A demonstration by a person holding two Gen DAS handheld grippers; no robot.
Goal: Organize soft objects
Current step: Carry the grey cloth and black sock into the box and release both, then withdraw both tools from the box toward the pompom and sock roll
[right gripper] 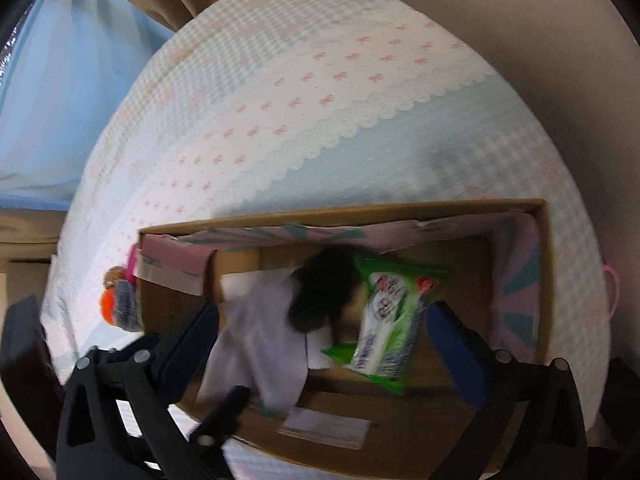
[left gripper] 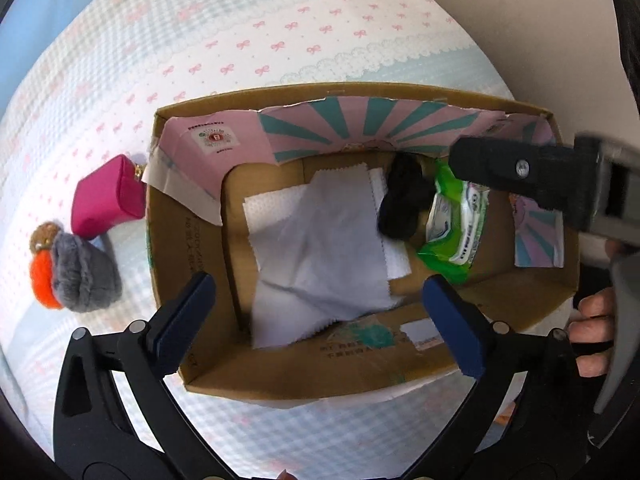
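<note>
Outside the cardboard box (left gripper: 400,376), at left: plush toy (left gripper: 80,276), pink pouch (left gripper: 108,204); both soft, light, best pinched mid-body. Inside: limp white cloth (left gripper: 320,248), black bundle (left gripper: 404,200), slippery green wipes pack (left gripper: 456,232). Left gripper (left gripper: 320,324) spread wide, empty. Right gripper (right gripper: 320,348) likewise released, grasping nothing.

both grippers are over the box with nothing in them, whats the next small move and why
Probably swing the left gripper left, out of the cardboard box, toward the grey plush beside the pink pouch. Both still lie on the bedspread, while the white cloth, black item and wipes pack are already inside.
</note>
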